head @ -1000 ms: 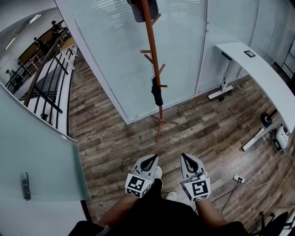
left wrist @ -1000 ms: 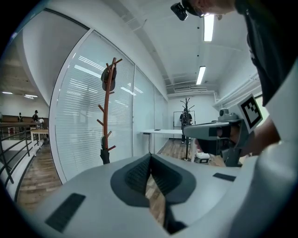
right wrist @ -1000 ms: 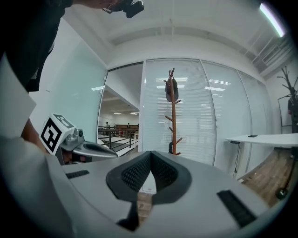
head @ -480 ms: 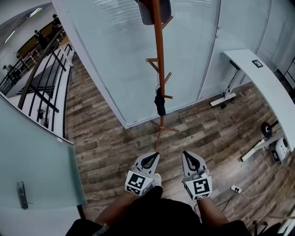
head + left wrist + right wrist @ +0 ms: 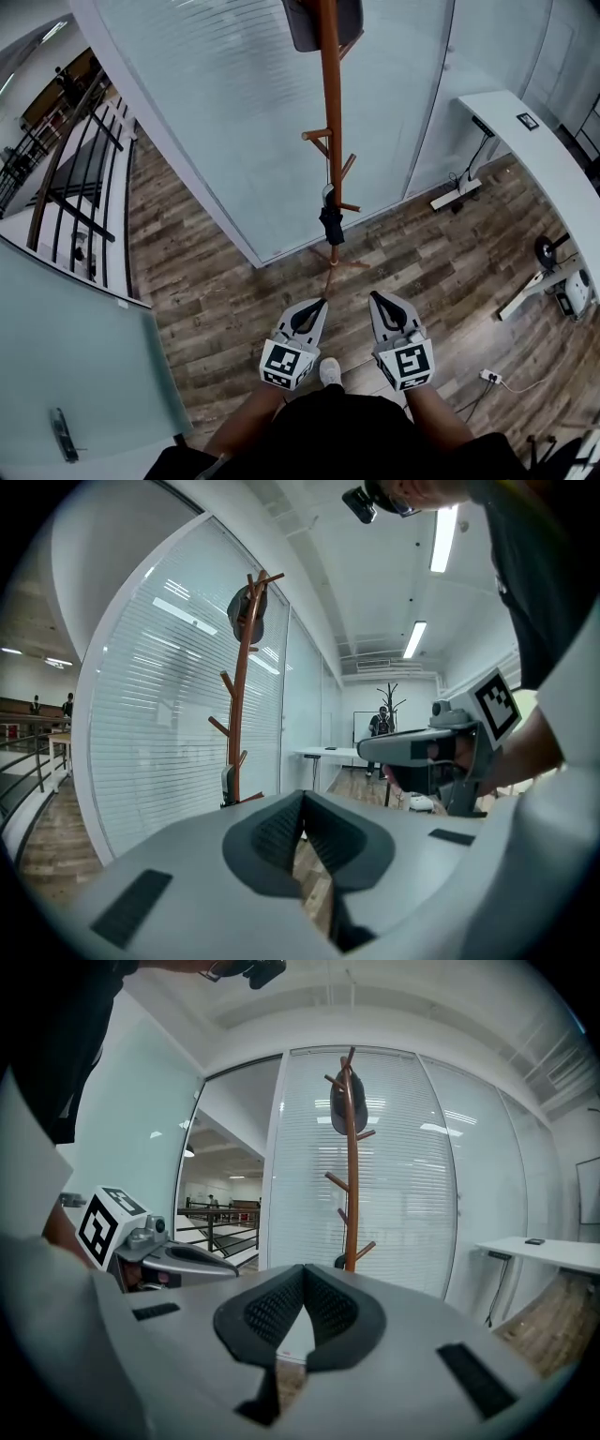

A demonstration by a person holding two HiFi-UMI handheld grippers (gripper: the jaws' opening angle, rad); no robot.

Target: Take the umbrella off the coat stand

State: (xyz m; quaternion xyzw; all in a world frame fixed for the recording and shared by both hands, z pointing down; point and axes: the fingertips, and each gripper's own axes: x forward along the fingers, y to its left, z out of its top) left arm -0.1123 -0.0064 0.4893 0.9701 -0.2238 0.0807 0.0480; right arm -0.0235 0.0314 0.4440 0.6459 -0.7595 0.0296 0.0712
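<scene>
Umbrella (image 5: 331, 223): low on coat stand (image 5: 329, 112), centre.
Jaws: left gripper (image 5: 321, 303), right gripper (image 5: 374, 295) both closed, empty.
Behind stand: glass wall (image 5: 216, 122).
Right edge: desk (image 5: 553, 169).

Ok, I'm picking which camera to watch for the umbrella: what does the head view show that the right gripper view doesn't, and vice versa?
Only the head view: the umbrella in full, hanging low on the coat stand, the stand's feet, and the person's shoe. Only the right gripper view: the stand's very top above the dark item, and, close up, the shut, empty jaws of the right gripper. Both: the coat stand, the dark item near its top, the left gripper and the white desk.
</scene>
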